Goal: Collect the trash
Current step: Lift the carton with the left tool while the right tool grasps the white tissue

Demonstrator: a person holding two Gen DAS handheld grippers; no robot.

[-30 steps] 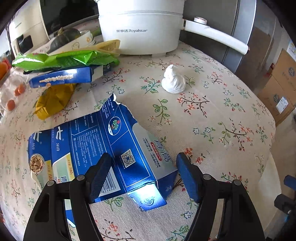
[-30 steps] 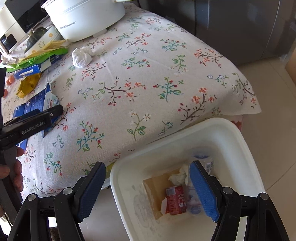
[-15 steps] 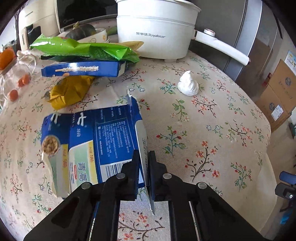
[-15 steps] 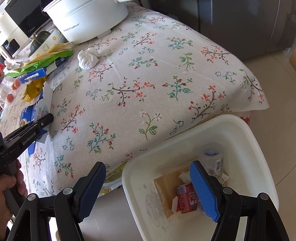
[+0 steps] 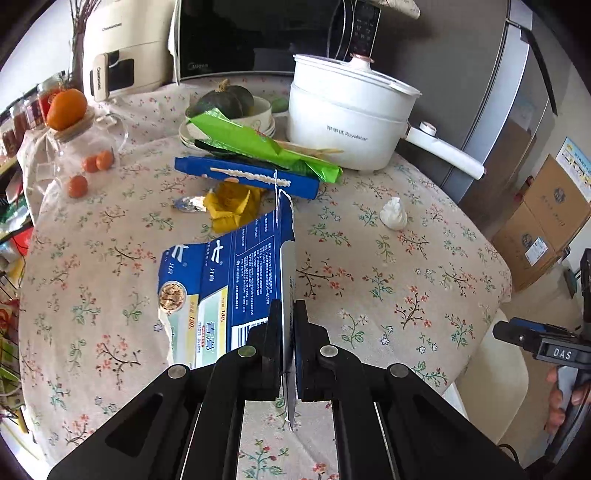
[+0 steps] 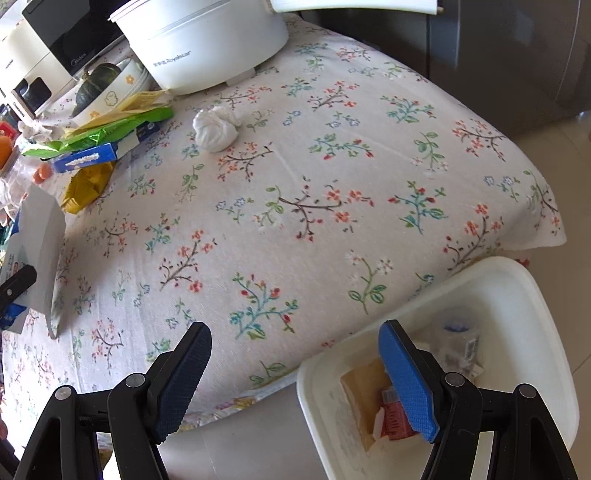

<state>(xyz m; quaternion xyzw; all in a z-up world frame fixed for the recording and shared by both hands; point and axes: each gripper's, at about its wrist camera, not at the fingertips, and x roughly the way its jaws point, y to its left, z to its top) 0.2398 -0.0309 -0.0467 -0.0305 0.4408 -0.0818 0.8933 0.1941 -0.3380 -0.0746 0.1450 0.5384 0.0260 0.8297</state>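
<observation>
My left gripper is shut on a torn, flattened blue carton and holds it lifted above the floral tablecloth; the carton also shows at the left edge of the right wrist view. My right gripper is open and empty, above the table's near edge beside a white bin that holds trash. A crumpled white tissue, a yellow wrapper, a green bag and a blue box lie on the table.
A white electric pot stands at the back of the table, with a bowl holding a squash, a microwave and a glass jar with oranges. Cardboard boxes stand on the floor to the right.
My left gripper closed on the blue carton's edge and lifted it off the table. My right gripper moved closer over the table's edge and stayed open.
</observation>
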